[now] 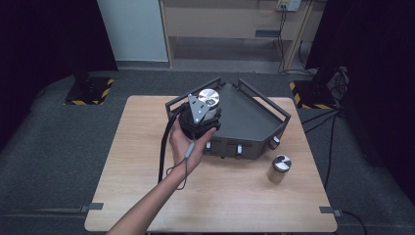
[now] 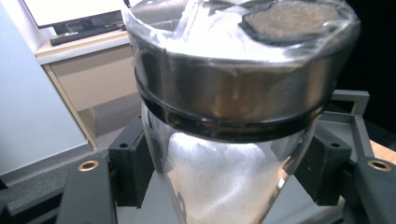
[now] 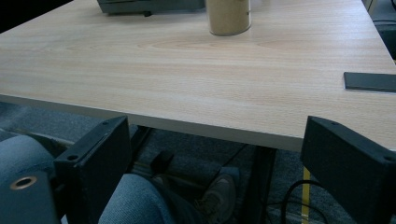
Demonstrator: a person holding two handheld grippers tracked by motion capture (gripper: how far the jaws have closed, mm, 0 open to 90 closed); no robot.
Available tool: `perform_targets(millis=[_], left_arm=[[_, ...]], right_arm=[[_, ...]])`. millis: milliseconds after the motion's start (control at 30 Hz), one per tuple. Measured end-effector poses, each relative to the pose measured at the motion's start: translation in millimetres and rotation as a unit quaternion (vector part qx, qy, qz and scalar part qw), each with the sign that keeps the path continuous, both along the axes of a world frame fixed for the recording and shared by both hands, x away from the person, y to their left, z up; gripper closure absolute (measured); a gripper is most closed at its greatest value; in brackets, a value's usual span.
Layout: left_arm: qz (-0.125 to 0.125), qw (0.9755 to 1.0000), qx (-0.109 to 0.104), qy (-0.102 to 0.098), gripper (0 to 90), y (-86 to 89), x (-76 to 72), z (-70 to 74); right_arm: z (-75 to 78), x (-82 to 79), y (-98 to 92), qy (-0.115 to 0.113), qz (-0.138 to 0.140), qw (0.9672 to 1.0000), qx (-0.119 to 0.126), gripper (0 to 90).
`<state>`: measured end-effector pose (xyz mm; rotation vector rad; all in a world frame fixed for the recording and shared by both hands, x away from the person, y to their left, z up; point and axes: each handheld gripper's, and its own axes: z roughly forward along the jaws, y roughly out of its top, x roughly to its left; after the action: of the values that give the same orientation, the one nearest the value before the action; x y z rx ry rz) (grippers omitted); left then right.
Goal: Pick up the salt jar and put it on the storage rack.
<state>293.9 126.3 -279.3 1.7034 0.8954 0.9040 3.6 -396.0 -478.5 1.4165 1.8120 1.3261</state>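
Observation:
A glass jar (image 2: 219, 186) of white powder with a wide metal lid (image 2: 233, 88) is clamped between the black pads of my left gripper (image 2: 224, 170). In the high view my left gripper (image 1: 204, 111) holds this jar (image 1: 208, 98) in the air over the left corner of a dark grey tray (image 1: 254, 122). A second jar (image 1: 280, 169) with tan contents and a metal lid stands on the table to the right of the tray's front. My right gripper (image 3: 219, 154) is open with nothing between its jaws, below the table's near edge, facing that tan jar (image 3: 229, 16).
The light wooden table (image 1: 147, 171) has bare room left of and in front of the tray. A black strip (image 3: 369, 81) lies near the table's right edge. The person's knees and a shoe sit under the table (image 3: 187, 70). A cable hangs from the left gripper.

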Motion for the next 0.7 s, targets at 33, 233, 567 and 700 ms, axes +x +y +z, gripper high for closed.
perform_targets(millis=[33, 233, 567, 700], left_arm=[[0.0, 1.0, 0.001, -0.001, 30.0, -0.7, 1.9, 0.7], [0.003, 1.0, 0.001, -0.006, 30.0, -4.6, 13.0, 2.7], [0.015, 0.9999, 0.003, -0.003, 30.0, -10.9, 39.5, -1.3], [0.021, 0.9998, -0.001, -0.002, 30.0, -12.0, 48.7, -4.4]], right_arm=[[-0.1, 0.0, -0.3, 0.0, 0.0, 1.0, -0.001, 9.2], [0.0, -1.0, -1.8, 0.001, -0.003, 1.0, 0.001, 9.1], [0.0, -2.0, -2.5, 0.001, -0.005, 1.0, 0.0, 9.2], [0.0, -1.9, -2.4, 0.002, -0.007, 1.0, -0.001, 9.2]])
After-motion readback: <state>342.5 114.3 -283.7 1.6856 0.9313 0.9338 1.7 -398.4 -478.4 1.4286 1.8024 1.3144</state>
